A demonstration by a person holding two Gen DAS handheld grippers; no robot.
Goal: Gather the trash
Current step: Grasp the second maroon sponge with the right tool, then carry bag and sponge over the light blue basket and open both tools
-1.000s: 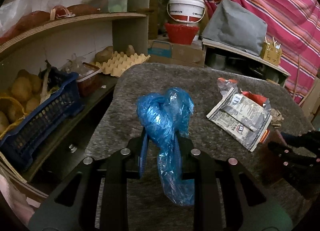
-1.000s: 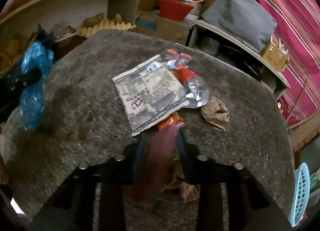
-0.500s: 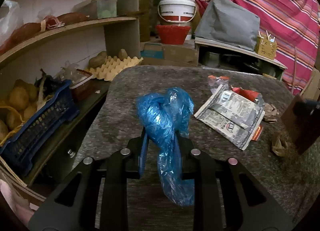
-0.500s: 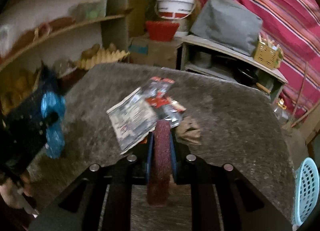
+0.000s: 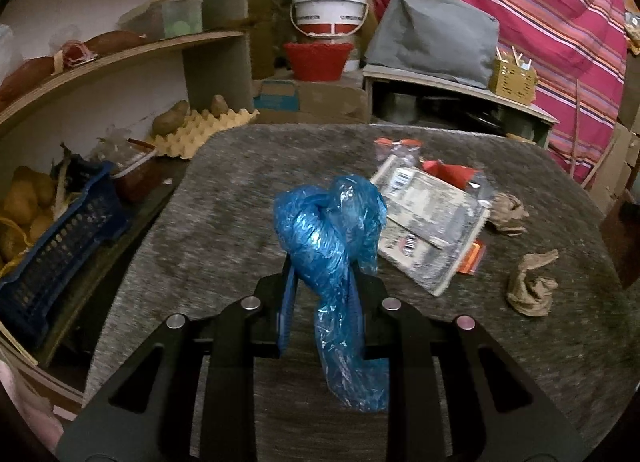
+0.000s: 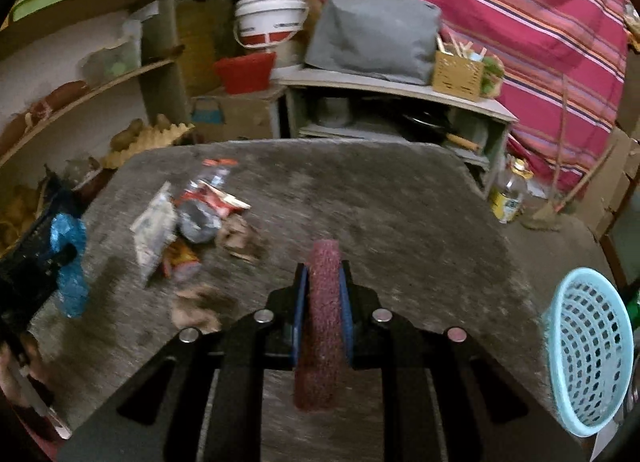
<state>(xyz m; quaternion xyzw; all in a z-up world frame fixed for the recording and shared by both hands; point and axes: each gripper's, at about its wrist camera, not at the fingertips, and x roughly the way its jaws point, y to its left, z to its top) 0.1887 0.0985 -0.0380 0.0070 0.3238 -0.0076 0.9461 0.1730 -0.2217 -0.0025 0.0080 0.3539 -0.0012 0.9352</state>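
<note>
My left gripper (image 5: 322, 274) is shut on a crumpled blue plastic bag (image 5: 332, 238) and holds it above the grey table (image 5: 240, 190). My right gripper (image 6: 323, 274) is shut on a dark red scrubbing pad (image 6: 320, 314) that stands on edge between the fingers. On the table lie a silver printed wrapper (image 5: 428, 222), a red wrapper (image 5: 448, 172) and two brown paper wads (image 5: 530, 286) (image 5: 508, 212). The same litter shows blurred at the left of the right wrist view (image 6: 188, 230), with the blue bag (image 6: 70, 262) at the far left. A light blue plastic basket (image 6: 588, 350) is at the table's right edge.
Shelves at the left hold a blue crate (image 5: 60, 246) of potatoes, an egg tray (image 5: 200, 130) and boxes. Behind the table stand a red bowl (image 5: 318, 60), a white bucket (image 5: 328, 8) and a low cabinet (image 5: 460, 102) with a grey bag. A bottle (image 6: 510, 192) stands on the floor.
My right gripper has lifted the red pad off the pile, turned it on edge and swung right, bringing the blue basket into view. My left gripper has drawn back a little, holding the bag.
</note>
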